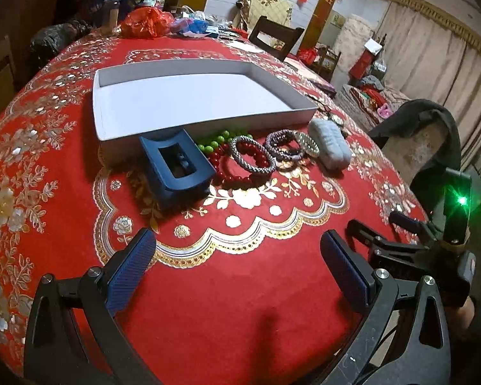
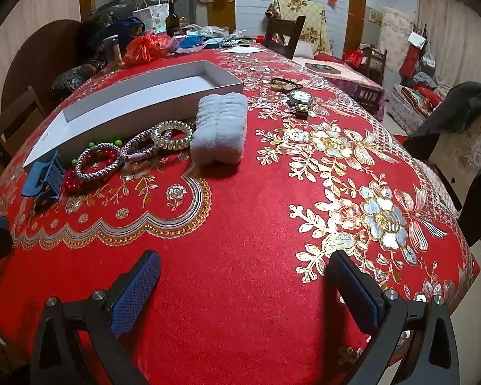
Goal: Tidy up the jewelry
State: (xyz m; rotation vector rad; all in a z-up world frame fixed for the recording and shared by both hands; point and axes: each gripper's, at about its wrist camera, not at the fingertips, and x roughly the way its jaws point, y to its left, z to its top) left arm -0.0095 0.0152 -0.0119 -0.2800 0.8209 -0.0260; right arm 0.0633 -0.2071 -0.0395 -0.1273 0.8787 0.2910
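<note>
A shallow white box lies empty on the red tablecloth. In front of it sit a blue hair claw, green beads, a red bead bracelet, a grey braided bracelet, a purple braided one, a clear coil hair tie and a fluffy white scrunchie. A wristwatch and thin hair bands lie farther right. My left gripper and right gripper hover open over bare cloth, nothing between their fingers.
Bags, a bottle and clutter crowd the table's far end. Chairs stand around the table, one with a dark jacket at right. The right gripper's body with a green light shows at the left view's right edge.
</note>
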